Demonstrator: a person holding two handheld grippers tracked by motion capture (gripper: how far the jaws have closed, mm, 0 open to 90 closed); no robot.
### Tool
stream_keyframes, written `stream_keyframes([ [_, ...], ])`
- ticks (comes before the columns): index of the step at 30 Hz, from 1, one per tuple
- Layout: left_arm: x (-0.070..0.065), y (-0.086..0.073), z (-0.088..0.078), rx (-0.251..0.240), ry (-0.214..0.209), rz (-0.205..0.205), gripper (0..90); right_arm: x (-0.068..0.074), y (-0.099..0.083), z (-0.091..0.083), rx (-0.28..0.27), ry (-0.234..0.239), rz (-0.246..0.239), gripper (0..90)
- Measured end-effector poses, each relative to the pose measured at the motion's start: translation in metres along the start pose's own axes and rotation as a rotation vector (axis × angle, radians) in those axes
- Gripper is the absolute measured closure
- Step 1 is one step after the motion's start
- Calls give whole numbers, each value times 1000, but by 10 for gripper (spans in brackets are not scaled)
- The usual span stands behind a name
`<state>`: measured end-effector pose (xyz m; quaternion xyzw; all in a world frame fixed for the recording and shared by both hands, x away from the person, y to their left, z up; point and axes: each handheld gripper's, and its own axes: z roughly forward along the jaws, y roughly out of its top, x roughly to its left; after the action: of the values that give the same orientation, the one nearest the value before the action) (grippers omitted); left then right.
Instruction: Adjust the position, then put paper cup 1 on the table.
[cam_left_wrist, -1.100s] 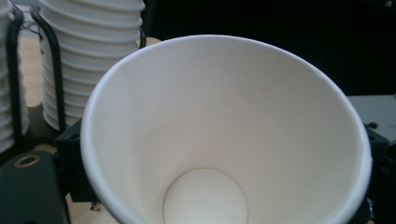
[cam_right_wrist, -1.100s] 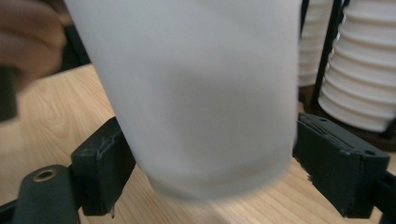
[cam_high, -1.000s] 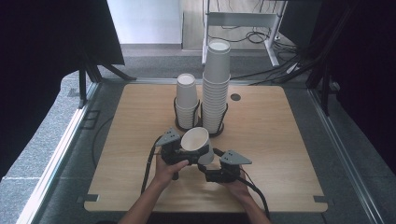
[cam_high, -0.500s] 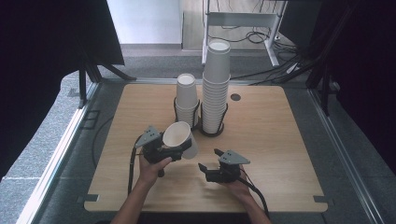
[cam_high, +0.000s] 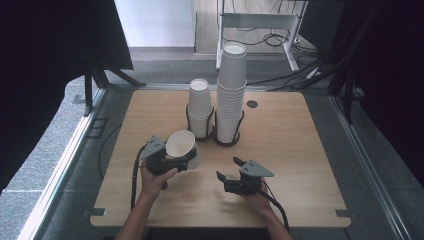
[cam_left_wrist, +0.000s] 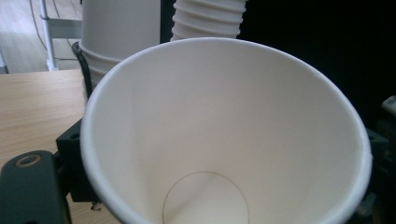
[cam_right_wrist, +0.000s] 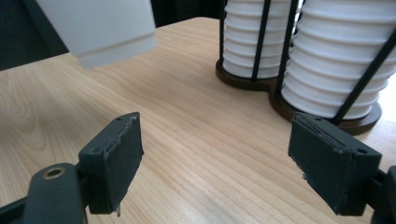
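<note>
Now your left gripper (cam_high: 186, 161) carries the paper cup (cam_high: 183, 146) clear to the left, away from your right gripper (cam_high: 231, 176); a second ago the two grippers met at the cup near the middle of the bench (cam_high: 300, 150), so the handover looks done. Your left jaws sit about half closed, pinching the cup by its wall, with its mouth tilted up and back toward you; in the left gripper view the cup (cam_left_wrist: 224, 135) sits just near of the two stacks. Your right jaws stand wide with nothing between them, though they have just closed a little, and they hover low over the bench at the near right. The short stack (cam_high: 200, 107) and the tall stack (cam_high: 232, 92) stand in their wire holders at the far middle, probably the cup's destination.
</note>
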<state>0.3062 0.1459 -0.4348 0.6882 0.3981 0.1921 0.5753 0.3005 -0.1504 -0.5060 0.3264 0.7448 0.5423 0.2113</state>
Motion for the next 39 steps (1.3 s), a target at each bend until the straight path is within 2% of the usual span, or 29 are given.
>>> stream_keyframes([
  [4, 3, -2, -2, 19, 53, 38, 129, -3, 2, -4, -17, -13, 1, 189],
  [7, 8, -3, -5, 31, 99, 35, 126, -5, 2, -5, -21, -20, -1, 190],
  [9, 10, -4, -7, 26, 109, 40, 124, -6, 3, -5, -22, -22, -4, 190],
  [12, 12, -3, -11, 26, 134, 73, 124, -6, 4, -7, -33, -33, -17, 196],
  [15, 18, -3, -13, 30, 163, 71, 124, -9, 5, -9, -40, -41, -12, 196],
  [16, 21, -4, -13, 27, 183, 69, 124, -9, 5, -10, -42, -44, -12, 197],
  [19, 30, -8, -13, 40, 299, 85, 123, -12, 5, -11, -42, -53, -12, 197],
  [22, 42, -14, -13, 65, 369, 72, 122, -14, 5, -12, -44, -59, -8, 199],
  [25, 49, -19, -12, 93, 433, 83, 121, -14, 5, -12, -41, -61, -11, 199],
  [31, 57, -28, -8, 128, 478, 91, 116, -13, 4, -11, -35, -68, -13, 203],
  [36, 64, -32, -5, 160, 475, 68, 110, -14, 5, -12, -41, -67, -15, 203],
  [39, 66, -35, -4, 163, 505, 55, 104, -14, 5, -12, -41, -71, -14, 203],
])
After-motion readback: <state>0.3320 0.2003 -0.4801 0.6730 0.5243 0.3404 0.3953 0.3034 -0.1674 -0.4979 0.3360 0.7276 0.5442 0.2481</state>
